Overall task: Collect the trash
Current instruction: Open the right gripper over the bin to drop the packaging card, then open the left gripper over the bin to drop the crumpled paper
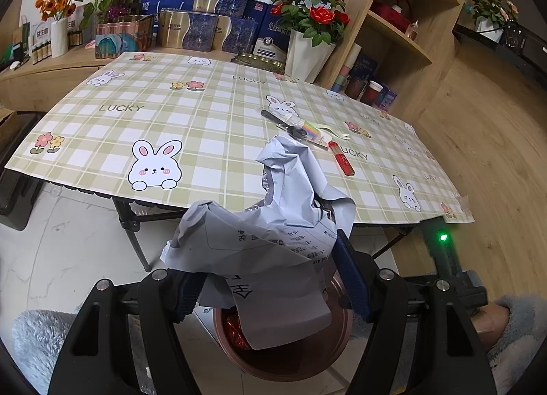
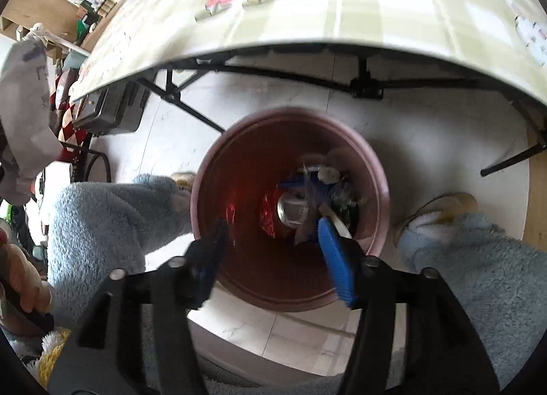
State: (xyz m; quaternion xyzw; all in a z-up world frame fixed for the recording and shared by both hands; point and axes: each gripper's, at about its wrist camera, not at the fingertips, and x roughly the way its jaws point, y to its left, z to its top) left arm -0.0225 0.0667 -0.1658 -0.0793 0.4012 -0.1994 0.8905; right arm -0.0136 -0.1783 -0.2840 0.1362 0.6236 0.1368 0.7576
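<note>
The left tool (image 1: pixel 270 278) is gripping a crumpled grey mailing bag (image 1: pixel 273 231), its blue pads (image 1: pixel 352 275) pressing on the bag's two sides, and the bag is hanging over the near edge of the worktop (image 1: pixel 205 114), directly above a round reddish-brown trash bin (image 1: pixel 338 337) that is standing on the pale tiled floor (image 1: pixel 68 241). The right tool (image 2: pixel 273 255) is pointing steeply down into that same bin (image 2: pixel 290 128), with its jaws standing well apart and nothing between them; one blue pad (image 2: pixel 336 258) is showing clearly while the other finger is blurring. Inside the bin, trash (image 2: pixel 307 203) is already lying at the bottom: red foil, a metallic can end, blue and white scraps. On the checked bunny-print cloth that is covering the worktop, more litter is waiting near the far right side: a red tube (image 1: pixel 342 159), a white plastic fork (image 1: pixel 333 132), and a dark-handled utensil with a rainbow-striped wrapper (image 1: pixel 307 128), all lying close together. The person's fluffy light-blue sleeves and legs (image 2: pixel 112 217) are flanking the bin on either side. A white pot of red roses (image 1: pixel 312 29) is sitting at the worktop's back corner beside a wooden shelf unit (image 1: pixel 403 19).
</note>
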